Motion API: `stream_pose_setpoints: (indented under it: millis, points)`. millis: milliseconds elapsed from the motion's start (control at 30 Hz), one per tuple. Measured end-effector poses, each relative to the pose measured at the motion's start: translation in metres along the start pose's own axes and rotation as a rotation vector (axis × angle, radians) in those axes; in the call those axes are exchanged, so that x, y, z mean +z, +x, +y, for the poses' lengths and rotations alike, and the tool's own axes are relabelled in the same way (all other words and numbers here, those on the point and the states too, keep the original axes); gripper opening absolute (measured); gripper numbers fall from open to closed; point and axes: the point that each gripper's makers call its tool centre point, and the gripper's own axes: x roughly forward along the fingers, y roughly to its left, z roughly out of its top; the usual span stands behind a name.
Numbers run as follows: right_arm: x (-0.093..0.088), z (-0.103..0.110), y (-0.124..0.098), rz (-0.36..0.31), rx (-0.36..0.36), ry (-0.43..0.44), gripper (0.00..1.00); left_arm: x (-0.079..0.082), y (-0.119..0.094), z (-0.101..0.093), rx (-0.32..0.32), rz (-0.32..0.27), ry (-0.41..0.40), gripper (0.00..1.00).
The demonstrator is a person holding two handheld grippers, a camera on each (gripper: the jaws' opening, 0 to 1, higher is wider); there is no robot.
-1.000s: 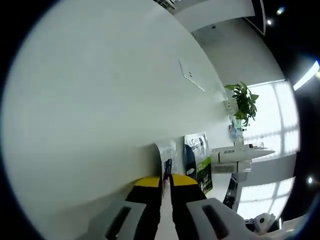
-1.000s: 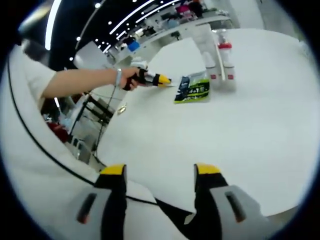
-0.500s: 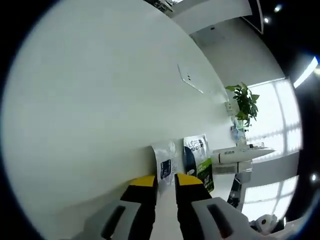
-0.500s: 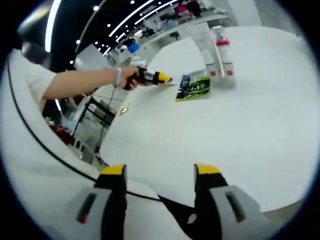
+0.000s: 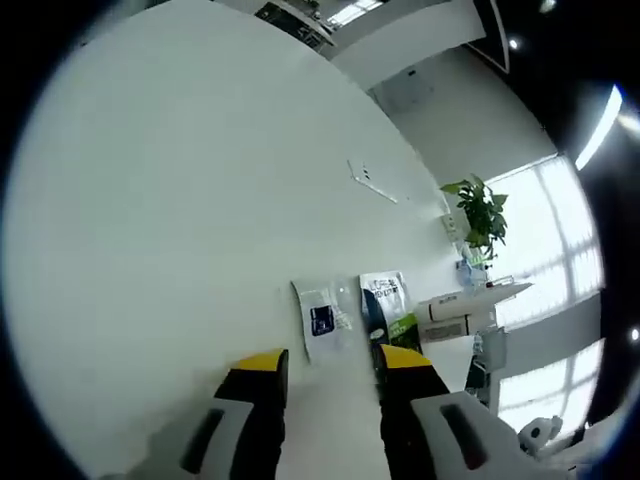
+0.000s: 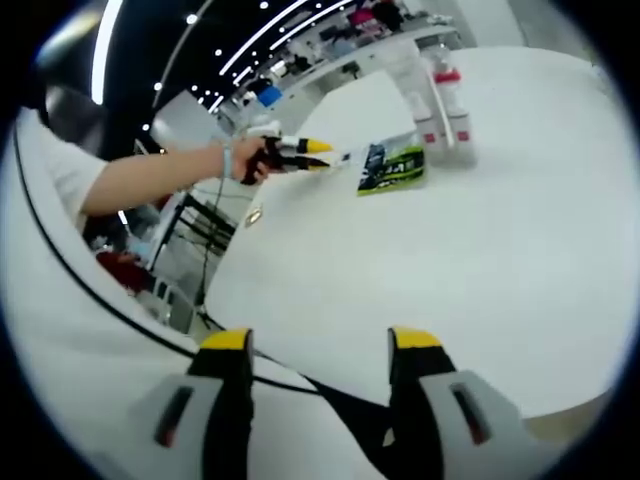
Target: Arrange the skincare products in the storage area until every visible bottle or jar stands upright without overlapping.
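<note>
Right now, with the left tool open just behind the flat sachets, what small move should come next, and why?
Probably draw the left tool back and turn toward the white bottles with red bands. Its jaws stand open, apart from the clear white sachet with a blue label, which lies flat on the white table beside the green and dark sachet without overlapping.

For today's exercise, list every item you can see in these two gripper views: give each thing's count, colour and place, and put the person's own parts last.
table: one, white, under everything.
silver sachet: one, silver-white with dark label, flat on the table, just ahead of the left gripper.
green sachet: one, dark blue and green, flat beside the silver sachet.
bottles: two, clear with red bands, upright beyond the green sachet.
potted plant: one, green, at the far table edge.
left gripper: one, yellow-tipped, open.
right gripper: one, yellow-tipped, open, near table edge.
person's arm: one, white sleeve, holding the left gripper.
</note>
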Motion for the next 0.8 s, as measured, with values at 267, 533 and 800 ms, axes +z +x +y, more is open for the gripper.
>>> stream_pose_setpoints:
  millis: [267, 533, 800]
  points:
    - [0.001, 0.005, 0.006, 0.013, 0.024, -0.041, 0.53, -0.022, -0.064, 0.033, 0.073, -0.137, 0.154, 0.41]
    - [-0.005, 0.008, 0.008, 0.055, 0.049, -0.074, 0.53, -0.044, -0.135, 0.092, 0.325, -0.113, 0.439, 0.46]
    - [-0.004, 0.013, 0.011, 0.072, 0.07, -0.119, 0.53, -0.077, -0.183, 0.147, 0.549, 0.119, 0.637, 0.57]
